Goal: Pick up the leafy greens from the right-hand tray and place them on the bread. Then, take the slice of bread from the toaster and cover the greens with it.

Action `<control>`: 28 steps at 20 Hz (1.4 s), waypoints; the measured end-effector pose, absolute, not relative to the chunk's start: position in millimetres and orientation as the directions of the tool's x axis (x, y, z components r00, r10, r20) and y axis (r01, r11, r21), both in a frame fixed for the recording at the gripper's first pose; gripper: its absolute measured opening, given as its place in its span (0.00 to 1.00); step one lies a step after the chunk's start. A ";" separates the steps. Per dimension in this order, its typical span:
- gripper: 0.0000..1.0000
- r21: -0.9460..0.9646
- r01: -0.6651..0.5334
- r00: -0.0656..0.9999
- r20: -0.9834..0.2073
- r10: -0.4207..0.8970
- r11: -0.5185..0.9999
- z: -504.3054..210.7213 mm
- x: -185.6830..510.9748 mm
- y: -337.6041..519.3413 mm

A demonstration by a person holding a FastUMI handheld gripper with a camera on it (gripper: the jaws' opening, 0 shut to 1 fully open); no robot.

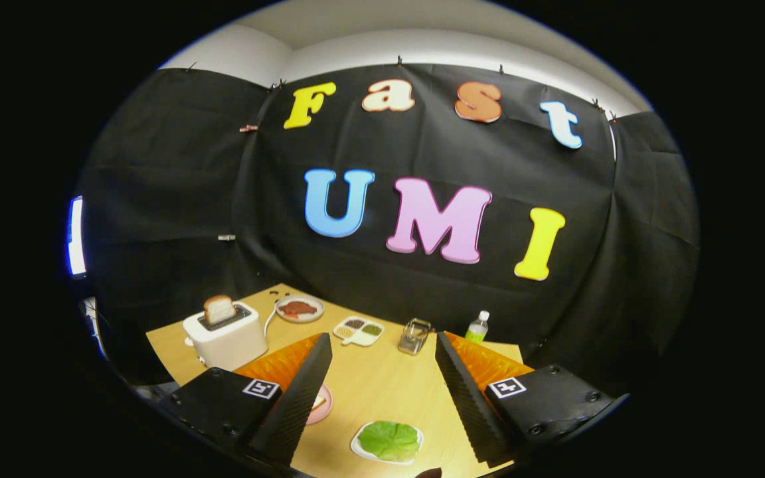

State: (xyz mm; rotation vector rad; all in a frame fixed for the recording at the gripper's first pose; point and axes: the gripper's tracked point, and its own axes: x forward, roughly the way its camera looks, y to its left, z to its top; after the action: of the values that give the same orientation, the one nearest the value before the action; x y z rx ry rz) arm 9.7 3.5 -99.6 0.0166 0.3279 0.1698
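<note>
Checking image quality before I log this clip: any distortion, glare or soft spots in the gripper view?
Gripper view: strong fisheye bending, the table edges flare outward; lighting even, no harsh glare on the leafy greens lying between the open tongs; toaster and its bread slice reasonably sharp; small far items like the bottle too tiny for detail.

The tongs [382,392] are hanging spread wide above the desk [382,385], nothing between the two fingers. Just below and between them, the leafy greens [390,439] are lying on a small tray [358,446]. Partly behind the left finger, a plate [321,403] is sitting. Ahead to the left, a slice of bread [219,309] is standing in the toaster [226,337], with a dish [299,309] lying beyond it. Straight ahead, a divided tray [358,330] is lying left of a small container [414,336], and a bottle [477,328] is standing further right.
</note>
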 end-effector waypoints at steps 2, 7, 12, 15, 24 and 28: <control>0.97 0.045 -0.193 0.887 -0.420 0.194 0.980 -139.9 5.3 3.1; 0.92 0.057 -0.274 0.728 -0.640 0.246 0.960 -250.9 -9.1 3.6; 0.86 0.079 -0.316 0.565 -0.785 0.254 0.946 -353.9 -20.0 1.8; 0.83 0.111 -0.318 0.490 -0.831 0.264 0.941 -394.0 -22.1 1.6; 0.77 0.192 -0.268 0.350 -0.894 0.281 0.944 -455.5 -22.7 4.7; 0.66 0.176 -0.262 0.336 -0.905 0.261 0.949 -465.1 -23.4 -0.8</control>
State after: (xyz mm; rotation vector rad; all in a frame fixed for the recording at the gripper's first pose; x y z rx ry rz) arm -23.4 -0.8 -465.1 -0.0016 1.1795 0.3410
